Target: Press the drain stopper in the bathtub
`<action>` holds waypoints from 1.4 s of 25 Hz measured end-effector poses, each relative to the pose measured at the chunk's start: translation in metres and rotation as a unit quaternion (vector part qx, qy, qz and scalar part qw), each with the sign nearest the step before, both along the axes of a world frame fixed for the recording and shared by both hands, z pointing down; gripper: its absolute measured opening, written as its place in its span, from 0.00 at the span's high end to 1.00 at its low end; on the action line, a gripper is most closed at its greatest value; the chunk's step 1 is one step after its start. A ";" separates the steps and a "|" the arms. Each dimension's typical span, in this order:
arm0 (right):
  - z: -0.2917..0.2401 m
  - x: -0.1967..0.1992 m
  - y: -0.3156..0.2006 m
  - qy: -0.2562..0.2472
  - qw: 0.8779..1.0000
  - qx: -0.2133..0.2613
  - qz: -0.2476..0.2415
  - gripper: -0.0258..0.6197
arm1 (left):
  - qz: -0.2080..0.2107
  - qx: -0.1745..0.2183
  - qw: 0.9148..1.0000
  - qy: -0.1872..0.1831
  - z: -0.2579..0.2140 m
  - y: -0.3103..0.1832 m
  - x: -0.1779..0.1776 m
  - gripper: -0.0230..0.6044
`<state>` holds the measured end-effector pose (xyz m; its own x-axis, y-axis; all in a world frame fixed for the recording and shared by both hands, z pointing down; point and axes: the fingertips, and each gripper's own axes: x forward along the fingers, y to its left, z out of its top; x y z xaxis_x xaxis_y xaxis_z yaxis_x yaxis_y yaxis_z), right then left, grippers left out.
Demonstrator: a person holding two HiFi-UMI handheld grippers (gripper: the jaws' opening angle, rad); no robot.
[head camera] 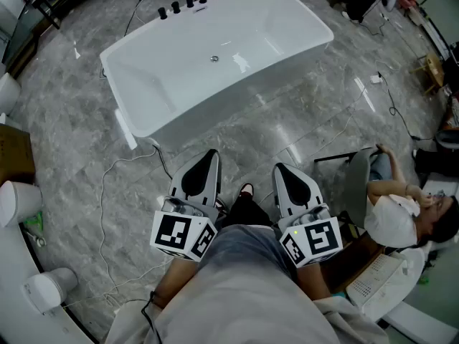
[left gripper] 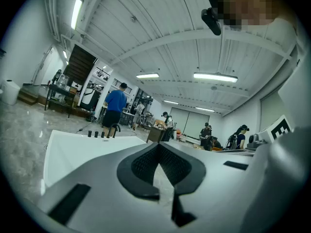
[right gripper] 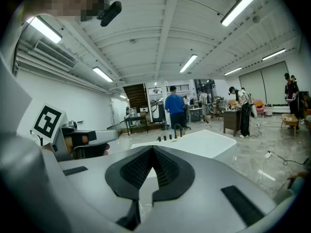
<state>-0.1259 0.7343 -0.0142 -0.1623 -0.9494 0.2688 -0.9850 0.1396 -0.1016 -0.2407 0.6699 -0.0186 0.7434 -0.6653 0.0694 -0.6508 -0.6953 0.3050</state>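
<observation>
White freestanding bathtub (head camera: 147, 113) stood on the grey marble floor (head camera: 64, 120), far from the wearer and slightly left of centre. Drain stopper (head camera: 214, 59) sat in the middle of the tub bottom, untouched, with nothing near it. Row of black tap knobs (head camera: 176, 8) ran along the far rim.

Left hand-held gripper (head camera: 211, 155) was held near the wearer's body, well short of the tub, pointing toward it. Its own view showed the jaw tips meeting, with nothing between the black pads (left gripper: 141, 166). Right hand-held gripper (head camera: 279, 169) was held beside it at about the same height, the two apart. Its jaw tips also met, pads (right gripper: 133, 169) empty.

A dark shoe (head camera: 246, 190) showed on the floor between the two grippers. A thin cable (head camera: 107, 185) trailed across the floor at near left. A seated person (head camera: 394, 217) was at near right, well clear of the tub. A standing person in a blue top (right gripper: 174, 105) was beyond the tub's far end.
</observation>
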 end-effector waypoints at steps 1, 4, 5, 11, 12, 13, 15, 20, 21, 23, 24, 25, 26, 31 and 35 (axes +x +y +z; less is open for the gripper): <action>0.000 0.004 -0.001 0.000 1.000 0.000 0.000 0.94 | -0.003 -0.002 1.000 0.000 0.000 -0.001 0.003 0.95; -0.002 0.016 -0.004 -0.001 1.000 0.002 -0.002 0.93 | -0.008 -0.004 1.000 -0.003 0.000 -0.004 0.014 0.95; -0.002 0.021 -0.005 -0.003 1.000 0.003 -0.003 0.94 | -0.008 -0.004 1.000 -0.004 -0.001 -0.005 0.018 0.95; -0.007 0.051 -0.017 -0.012 1.000 0.016 -0.002 0.93 | -0.003 0.006 1.000 -0.007 -0.006 -0.015 0.051 0.95; -0.009 0.056 -0.019 -0.016 1.000 0.019 -0.003 0.94 | -0.001 0.009 1.000 -0.008 -0.008 -0.017 0.057 0.95; -0.010 0.061 -0.021 -0.021 1.000 0.022 -0.005 0.94 | 0.000 0.012 1.000 -0.009 -0.009 -0.018 0.062 0.95; -0.012 0.072 -0.024 -0.025 0.999 0.029 -0.006 0.93 | -0.002 0.017 1.000 -0.009 -0.013 -0.022 0.073 0.95; -0.014 0.107 -0.026 -0.028 0.999 0.041 -0.002 0.93 | -0.001 0.025 1.000 -0.008 -0.018 -0.031 0.105 0.95; -0.014 0.114 -0.027 -0.028 0.999 0.042 -0.001 0.93 | 0.002 0.025 1.000 -0.010 -0.018 -0.033 0.112 0.95; -0.012 0.125 -0.028 -0.031 0.999 0.042 0.004 0.93 | 0.008 0.023 1.000 -0.014 -0.016 -0.035 0.125 0.95; -0.010 0.128 -0.028 -0.034 0.999 0.041 0.005 0.93 | 0.010 0.021 1.000 -0.015 -0.014 -0.036 0.130 0.95; -0.008 0.131 -0.029 -0.036 0.999 0.040 0.006 0.93 | 0.013 0.019 1.000 -0.016 -0.012 -0.037 0.134 0.95; -0.006 0.134 -0.031 -0.037 0.999 0.038 0.005 0.93 | 0.014 0.017 1.000 -0.017 -0.010 -0.039 0.138 0.95; 0.003 0.144 -0.047 -0.039 0.999 0.030 0.006 0.93 | 0.005 0.010 1.000 -0.027 0.002 -0.058 0.146 0.95; 0.009 0.153 -0.077 -0.032 0.999 0.023 0.005 0.93 | 0.005 0.001 1.000 -0.026 0.013 -0.087 0.154 0.95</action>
